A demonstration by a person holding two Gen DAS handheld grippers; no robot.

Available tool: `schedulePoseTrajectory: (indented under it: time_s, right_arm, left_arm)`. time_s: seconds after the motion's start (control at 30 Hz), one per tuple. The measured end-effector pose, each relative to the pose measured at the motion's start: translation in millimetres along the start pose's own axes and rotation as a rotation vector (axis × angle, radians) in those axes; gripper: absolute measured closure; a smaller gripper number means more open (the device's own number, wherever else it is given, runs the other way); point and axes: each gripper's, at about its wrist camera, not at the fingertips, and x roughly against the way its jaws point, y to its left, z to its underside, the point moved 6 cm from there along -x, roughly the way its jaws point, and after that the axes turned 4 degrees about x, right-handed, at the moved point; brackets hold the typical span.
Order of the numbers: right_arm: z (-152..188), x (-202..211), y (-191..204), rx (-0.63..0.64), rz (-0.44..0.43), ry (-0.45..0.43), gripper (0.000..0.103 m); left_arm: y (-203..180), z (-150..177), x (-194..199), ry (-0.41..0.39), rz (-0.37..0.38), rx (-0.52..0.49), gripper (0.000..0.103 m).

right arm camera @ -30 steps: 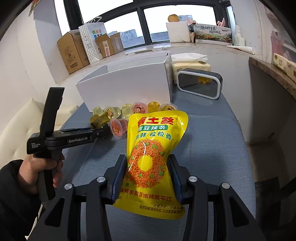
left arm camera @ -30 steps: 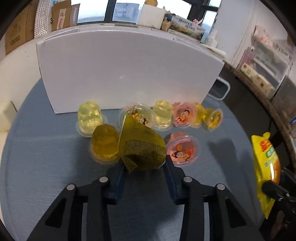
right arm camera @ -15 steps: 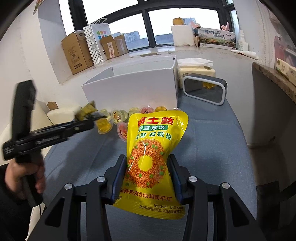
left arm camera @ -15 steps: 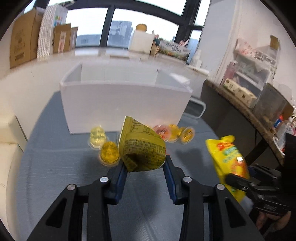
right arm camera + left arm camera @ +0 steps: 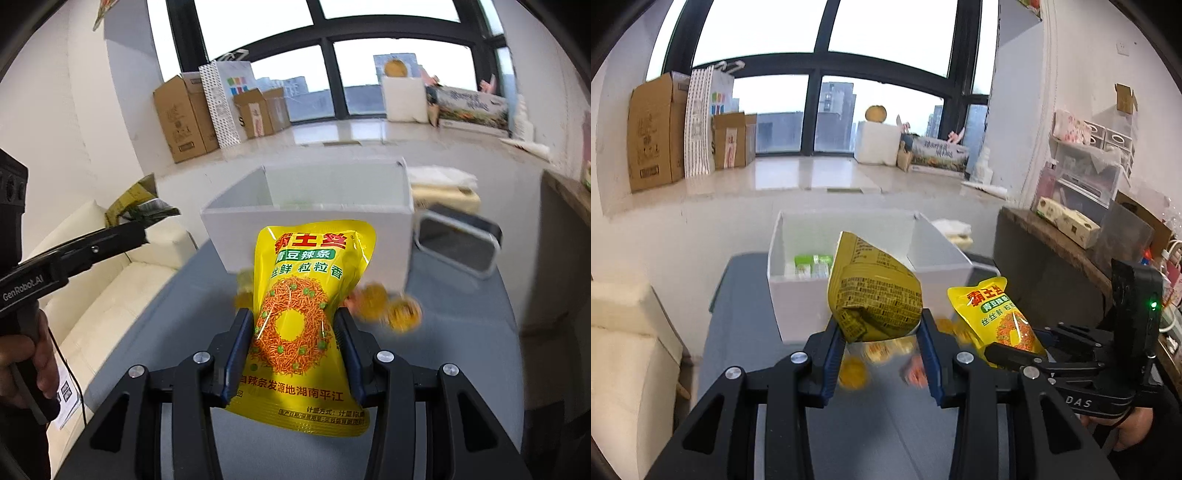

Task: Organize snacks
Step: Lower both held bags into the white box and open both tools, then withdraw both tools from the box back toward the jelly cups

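My left gripper (image 5: 882, 328) is shut on an olive-yellow snack packet (image 5: 873, 295) and holds it high above the table, in front of the white box (image 5: 798, 295). The packet also shows in the right wrist view (image 5: 138, 205) at the left gripper's tip. My right gripper (image 5: 293, 325) is shut on a bright yellow snack bag (image 5: 306, 314) with an orange ring print, held up before the white box (image 5: 310, 236). The bag shows in the left wrist view (image 5: 993, 317) too. Several jelly cups (image 5: 882, 350) lie blurred on the grey table below.
The white box holds green packs (image 5: 812, 264) in its left compartment. A dark-framed tray (image 5: 458, 240) stands right of the box. A cream sofa (image 5: 110, 280) is left of the table. A wooden shelf (image 5: 1071, 240) stands at the right. Cardboard boxes (image 5: 653, 133) line the windowsill.
Both grippers have risen well above the table with their snacks. The left gripper lifted its packet off the jelly cups; the open top of the white box now shows.
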Motion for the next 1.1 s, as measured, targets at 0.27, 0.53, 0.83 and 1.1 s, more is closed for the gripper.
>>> schedulePoseTrajectory:
  time_s: [0.27,0.53,0.83,1.1]
  right_arm:
    - [-74.2,-26.7,-15.1,-0.025,-0.019,-0.051,0.053]
    - [-126.0,-91.0,-51.1,-0.049,0.034,0.014,0.008]
    - [-122.2,-88.7,-83.0,-0.112,0.105,-0.024,0.000]
    - [-95.3,-47.3,-65.8,-0.068,0.079,-0.059,0.000]
  left_arm:
    - [22.7,-49.3,-65.5,0.019,0.006,0.013,0.061]
    - [68.1,-71.7,-149.0,0.099,-0.056,0.078,0.011]
    - [76.9,-50.8,-157.6,0.139,-0.083,0.040,0.000]
    - [45.1,-26.2,-111.3,0.118,-0.035,0.008,0.000]
